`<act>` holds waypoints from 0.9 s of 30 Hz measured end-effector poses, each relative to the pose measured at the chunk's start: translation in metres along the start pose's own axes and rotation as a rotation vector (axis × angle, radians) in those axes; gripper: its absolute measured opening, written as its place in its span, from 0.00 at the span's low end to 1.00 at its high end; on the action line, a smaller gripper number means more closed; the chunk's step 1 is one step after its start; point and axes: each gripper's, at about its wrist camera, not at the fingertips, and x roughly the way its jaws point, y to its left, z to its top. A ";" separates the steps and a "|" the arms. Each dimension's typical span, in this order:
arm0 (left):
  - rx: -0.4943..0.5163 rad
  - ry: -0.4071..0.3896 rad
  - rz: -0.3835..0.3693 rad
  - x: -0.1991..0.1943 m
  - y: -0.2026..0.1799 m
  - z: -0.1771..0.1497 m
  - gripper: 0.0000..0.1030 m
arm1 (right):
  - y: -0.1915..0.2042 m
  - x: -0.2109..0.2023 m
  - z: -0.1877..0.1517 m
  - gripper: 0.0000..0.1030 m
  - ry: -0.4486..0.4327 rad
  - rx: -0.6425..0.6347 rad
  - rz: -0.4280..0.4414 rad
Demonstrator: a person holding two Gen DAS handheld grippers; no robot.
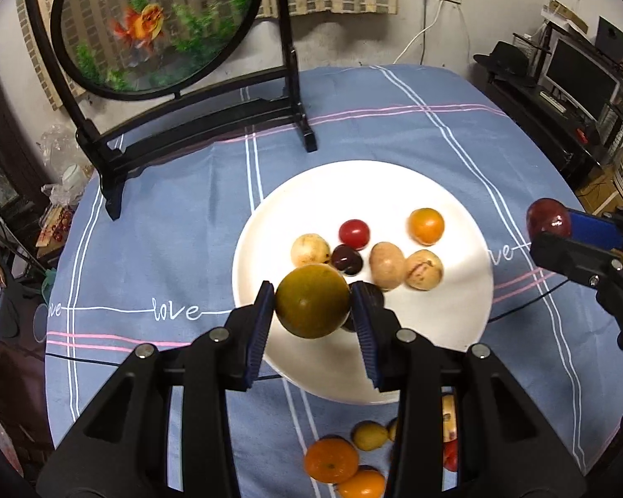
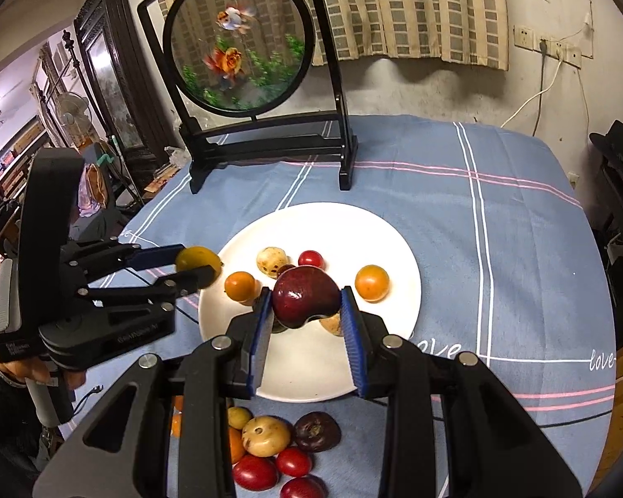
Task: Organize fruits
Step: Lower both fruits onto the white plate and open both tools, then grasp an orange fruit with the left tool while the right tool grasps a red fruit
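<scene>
— What's at twelve o'clock?
— A checked curtain (image 2: 411, 8) on a stained white wall (image 2: 436, 87), with wall sockets (image 2: 548, 47) at two.
— And at three?
— A dark TV stand (image 1: 560, 124) bearing a monitor (image 1: 581, 79) and a black hat (image 1: 506, 60).

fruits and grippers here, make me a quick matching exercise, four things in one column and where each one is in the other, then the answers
Things:
1. greenish-yellow fruit
2. dark red fruit
3. small red tomato
4. dark purple fruit

Places:
A. lying on the blue tablecloth, in front of the plate
B. held in the left gripper
C. resting on the white plate
D. held in the right gripper

Pairs: 1-B, 2-D, 3-C, 4-A
</scene>
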 end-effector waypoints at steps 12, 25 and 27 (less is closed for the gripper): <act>0.003 0.037 -0.034 0.033 -0.005 0.009 0.38 | -0.011 0.063 0.021 0.32 0.075 0.020 -0.003; 0.019 0.041 -0.015 0.056 -0.012 0.017 0.59 | -0.026 0.104 0.033 0.42 0.143 0.021 -0.032; 0.012 0.029 -0.017 0.054 -0.010 0.018 0.60 | -0.028 0.102 0.033 0.61 0.132 0.035 -0.040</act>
